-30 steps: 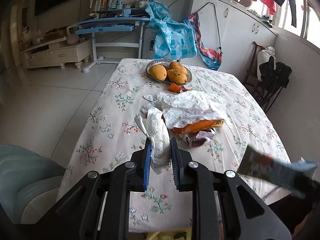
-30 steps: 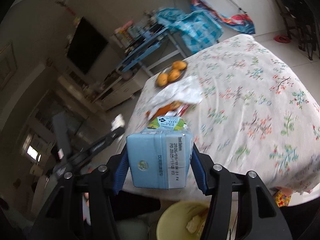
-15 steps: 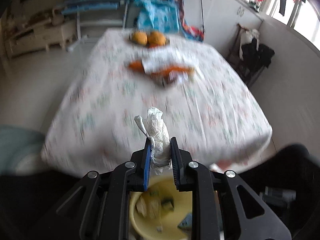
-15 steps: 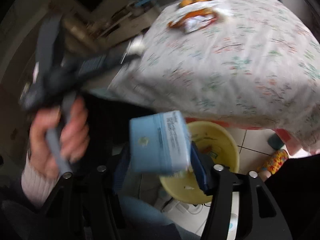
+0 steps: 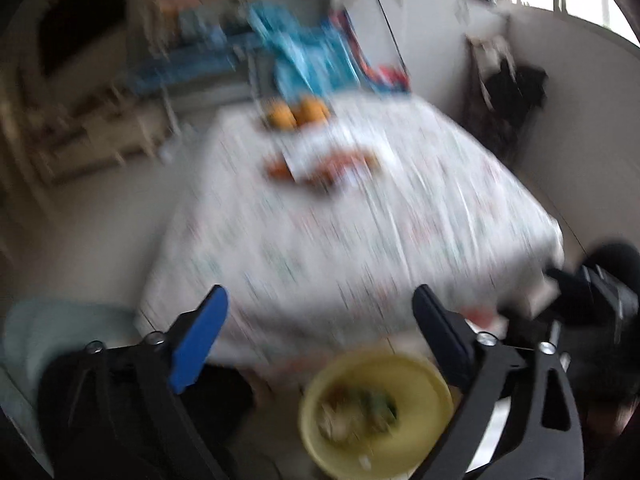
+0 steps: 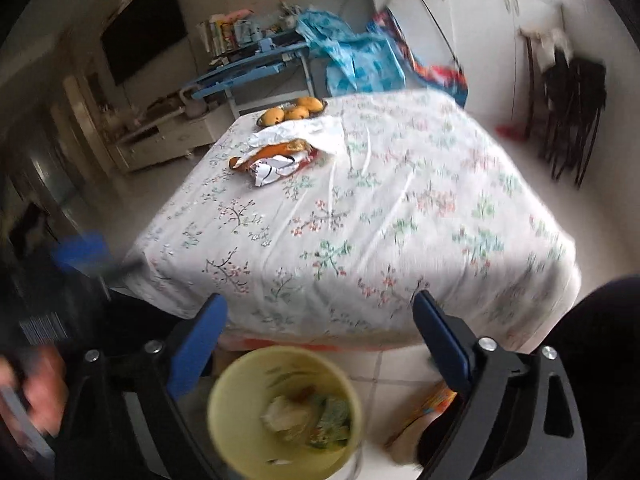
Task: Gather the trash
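A yellow trash bin (image 6: 285, 412) stands on the floor at the near edge of the table and holds crumpled trash (image 6: 308, 420); it also shows in the blurred left wrist view (image 5: 376, 408). My left gripper (image 5: 318, 320) is open and empty above the bin. My right gripper (image 6: 320, 320) is open and empty above the bin. A pile of white paper and orange wrappers (image 6: 280, 156) lies on the floral tablecloth (image 6: 360, 216); it also shows in the left wrist view (image 5: 324, 164).
A plate of mangoes (image 6: 294, 112) sits at the table's far end. A blue desk (image 6: 248, 68) and blue bag (image 6: 356, 60) stand behind. Dark chairs (image 6: 572, 100) stand at the right. The left gripper and hand (image 6: 44, 360) show at the left.
My left gripper opened and let go of the white crumpled plastic. My right gripper opened and let go of the blue carton. Both views swung back up toward the table.
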Motion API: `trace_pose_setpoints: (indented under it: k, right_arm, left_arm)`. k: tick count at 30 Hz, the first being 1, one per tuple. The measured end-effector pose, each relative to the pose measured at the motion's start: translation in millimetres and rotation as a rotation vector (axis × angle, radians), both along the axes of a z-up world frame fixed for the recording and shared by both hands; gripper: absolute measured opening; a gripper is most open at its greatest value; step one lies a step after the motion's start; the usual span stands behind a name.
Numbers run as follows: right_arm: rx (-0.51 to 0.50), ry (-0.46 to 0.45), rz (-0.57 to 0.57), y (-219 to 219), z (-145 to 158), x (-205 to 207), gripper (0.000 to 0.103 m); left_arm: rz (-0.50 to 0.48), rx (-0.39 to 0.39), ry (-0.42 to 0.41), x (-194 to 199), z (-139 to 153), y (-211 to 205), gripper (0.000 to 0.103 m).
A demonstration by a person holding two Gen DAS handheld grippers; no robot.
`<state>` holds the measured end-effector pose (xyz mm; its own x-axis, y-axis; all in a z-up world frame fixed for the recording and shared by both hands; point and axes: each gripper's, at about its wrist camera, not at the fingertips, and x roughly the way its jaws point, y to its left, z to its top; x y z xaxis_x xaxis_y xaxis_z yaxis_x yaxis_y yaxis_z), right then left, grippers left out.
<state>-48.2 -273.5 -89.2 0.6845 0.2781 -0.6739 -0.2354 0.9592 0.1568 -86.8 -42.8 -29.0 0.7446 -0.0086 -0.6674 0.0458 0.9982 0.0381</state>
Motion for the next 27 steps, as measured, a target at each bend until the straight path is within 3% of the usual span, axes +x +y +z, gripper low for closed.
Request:
trace_pose_setpoints:
  k: [3, 5, 7, 9, 14, 27]
  right_arm:
    - [-0.083, -0.043, -0.004, 11, 0, 0, 0.095]
    - [-0.1, -0.044, -0.019, 12, -3, 2, 0.095]
    - [-0.09, -0.027, -0.041, 9, -7, 9, 0.095]
    - [-0.091, -0.015, -0.065, 8, -9, 12, 0.095]
    - [-0.128, -0.043, -0.075, 17, -5, 10, 0.095]
    - [-0.188, -0.067, -0.066, 31, -7, 8, 0.095]
  left_arm:
    - [0.062, -0.006, -0.103, 7, 14, 7, 0.096]
    - [0.099, 0.003, -0.148, 7, 9, 13, 0.096]
    - [0.138, 0.045, -0.117, 8, -7, 19, 0.096]
    - [0.141, 0.031, -0.037, 18, -14, 26, 0.096]
    - [0.178, -0.044, -0.074, 16, -8, 40, 0.096]
    - [0.165, -0.051, -0.065, 15, -11, 34, 0.096]
